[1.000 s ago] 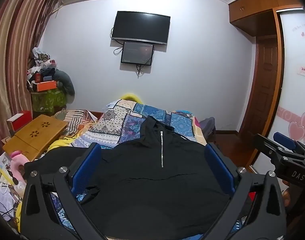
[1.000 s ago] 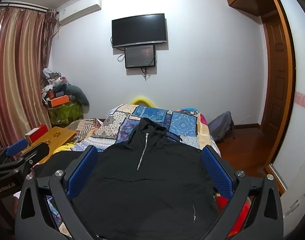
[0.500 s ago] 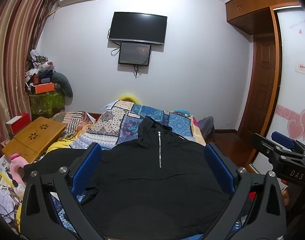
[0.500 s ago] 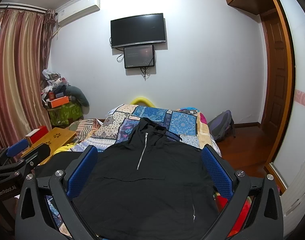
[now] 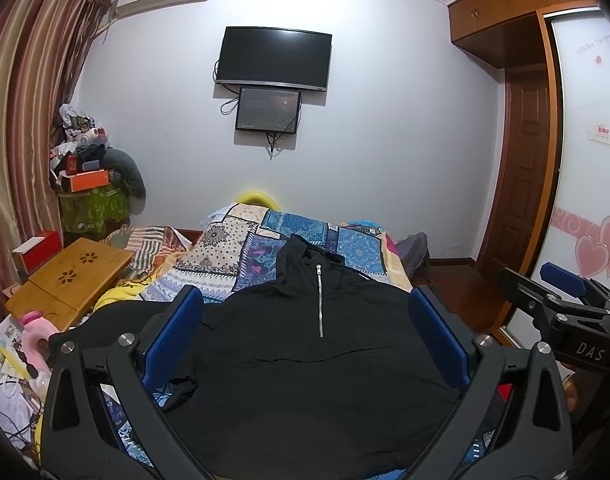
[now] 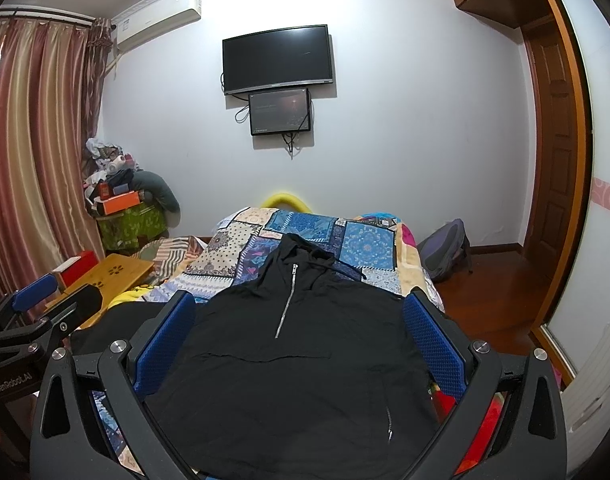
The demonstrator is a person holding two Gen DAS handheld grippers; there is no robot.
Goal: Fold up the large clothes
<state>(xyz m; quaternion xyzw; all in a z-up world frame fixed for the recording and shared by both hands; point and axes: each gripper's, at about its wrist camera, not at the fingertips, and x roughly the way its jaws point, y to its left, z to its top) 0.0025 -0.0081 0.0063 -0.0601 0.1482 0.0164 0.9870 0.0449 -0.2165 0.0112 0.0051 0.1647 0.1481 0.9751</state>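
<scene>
Black hoodie (image 5: 313,360) lies spread flat, zipper up, on the patchwork quilt (image 5: 305,228) — no fold made; left gripper (image 5: 305,344) and right gripper (image 6: 299,344) hover agape, empty — all folding remains.

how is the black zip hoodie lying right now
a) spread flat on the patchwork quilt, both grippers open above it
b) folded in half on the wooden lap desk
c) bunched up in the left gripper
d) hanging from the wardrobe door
a: the black hoodie lies spread front-up on the patchwork quilt, and the left gripper and right gripper are both open, holding nothing.
</scene>
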